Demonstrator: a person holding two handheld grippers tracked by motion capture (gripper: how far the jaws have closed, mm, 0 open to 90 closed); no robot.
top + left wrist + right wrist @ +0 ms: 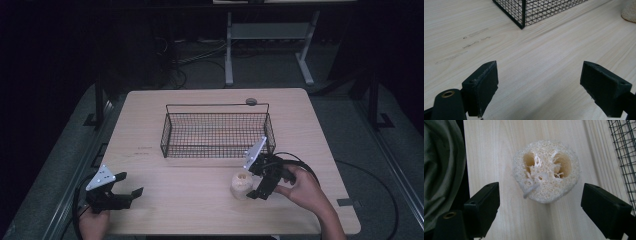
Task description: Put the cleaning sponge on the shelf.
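At the near left corner of the table (pixel 150 125), the left gripper (pixel 131 184) is held in a hand (pixel 93 223) low over the wood. Its jaws stand wide apart with nothing between them; in the left gripper view bare pale woodgrain fills the gap, and a few faint grey smudges mark the surface farther off.

At the middle of the table, toward the far side, stands a black wire basket (pixel 166 136), rectangular, with a thin handle rail along its far edge. One of its corners shows in the left gripper view.

Just near of the basket's right end sits the loofah piece (pixel 241 184), standing upright on the wood on its cut end. It is a short, stubby cylinder, cream to pale tan, with a rough, fibrous, net-like skin. In the right gripper view its upper cut face shows two large oval hollows side by side, a tangle of loose whitish fibres between them, and a stray wisp hanging off the near edge.

The right gripper (pixel 256 184), held in the right hand (pixel 303 189), is just right of the loofah piece. Its jaws are spread wide, wider than the piece, and grip nothing; the piece lies just beyond the fingertips.
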